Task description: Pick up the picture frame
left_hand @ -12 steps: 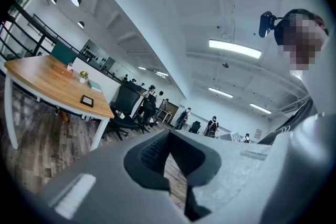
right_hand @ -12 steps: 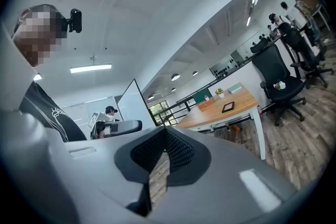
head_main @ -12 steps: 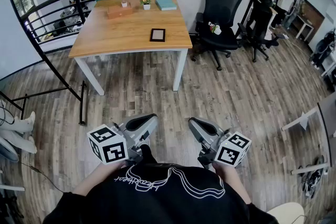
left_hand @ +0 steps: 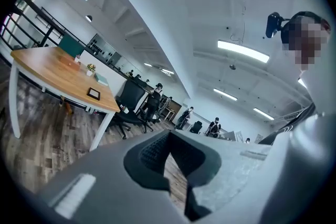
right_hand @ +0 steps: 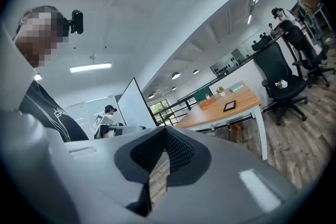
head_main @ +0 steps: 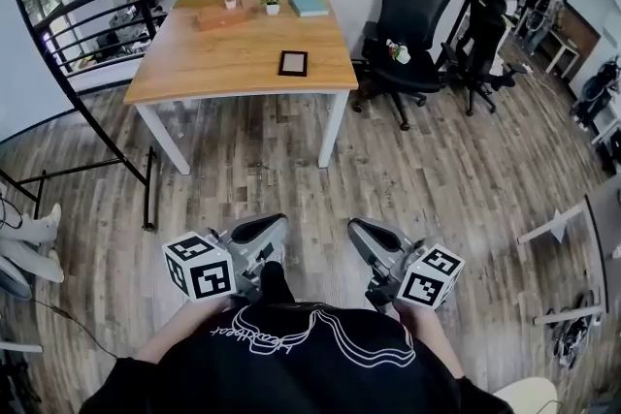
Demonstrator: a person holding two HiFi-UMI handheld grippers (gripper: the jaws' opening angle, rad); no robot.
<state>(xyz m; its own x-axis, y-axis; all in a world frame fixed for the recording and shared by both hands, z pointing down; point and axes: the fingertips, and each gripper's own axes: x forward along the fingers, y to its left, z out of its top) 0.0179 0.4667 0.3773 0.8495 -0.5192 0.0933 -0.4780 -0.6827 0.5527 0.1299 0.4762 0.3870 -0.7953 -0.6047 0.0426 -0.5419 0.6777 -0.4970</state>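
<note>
The picture frame is small and dark-edged and lies flat on the wooden table, near its front right corner. It also shows far off as a small dark frame in the left gripper view and a small dark frame in the right gripper view. I stand well back from the table. My left gripper and right gripper are held low against my body, side by side above the wooden floor. The jaws of the left gripper and the right gripper are shut with nothing in them.
A wooden box, a potted plant and a blue book sit at the table's far end. Black office chairs stand to its right. A black railing runs along the left. Wooden floor lies between me and the table.
</note>
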